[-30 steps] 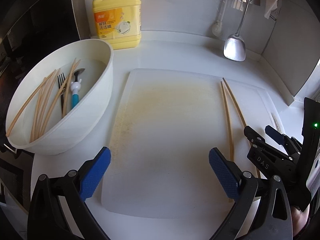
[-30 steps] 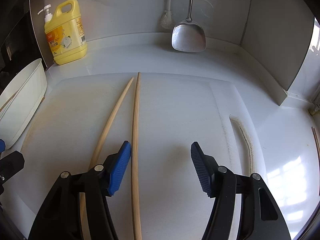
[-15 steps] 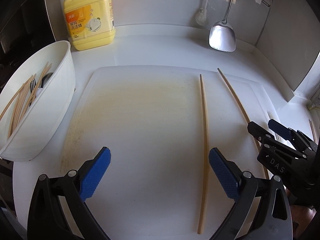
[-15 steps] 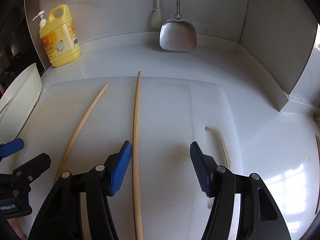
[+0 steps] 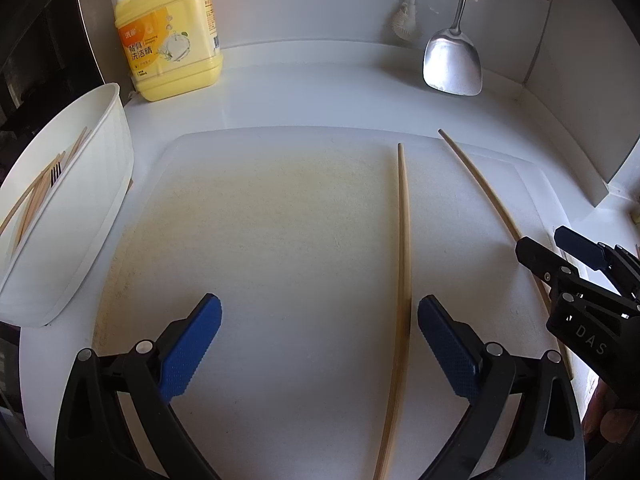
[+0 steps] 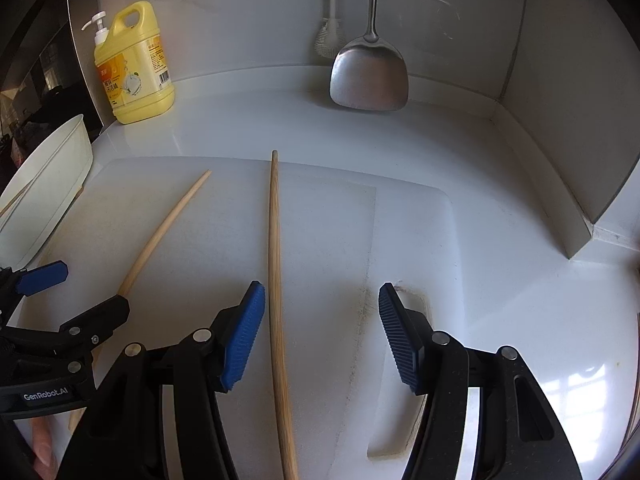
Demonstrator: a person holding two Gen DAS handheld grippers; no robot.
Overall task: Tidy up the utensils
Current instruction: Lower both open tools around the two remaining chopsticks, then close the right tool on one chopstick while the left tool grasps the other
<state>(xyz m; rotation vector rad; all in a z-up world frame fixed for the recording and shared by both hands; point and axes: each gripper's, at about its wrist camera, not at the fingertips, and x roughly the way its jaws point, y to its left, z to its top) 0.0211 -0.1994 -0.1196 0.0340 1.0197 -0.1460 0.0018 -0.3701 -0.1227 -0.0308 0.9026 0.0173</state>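
Item: two long pale bamboo chopsticks on a white plastic cutting board (image 5: 280,240).

- Left chopstick (image 5: 404,260): between the open left gripper (image 5: 320,344) jaws, just inside its right pad, long axis running straight ahead.
- Right chopstick (image 6: 276,280): likewise between the open right gripper (image 6: 322,332) jaws, hugging the left pad.

Neither is gripped.

Chopsticks: two pale wooden sticks, left chopstick (image 5: 405,248) and right chopstick (image 5: 480,188), lie flat on the white cutting board (image 5: 280,240), apart, far tips diverging.
Bowl utensils: more chopsticks (image 5: 36,192) and a fork (image 5: 56,170) rest inside the white bowl (image 5: 80,240), left of the board.
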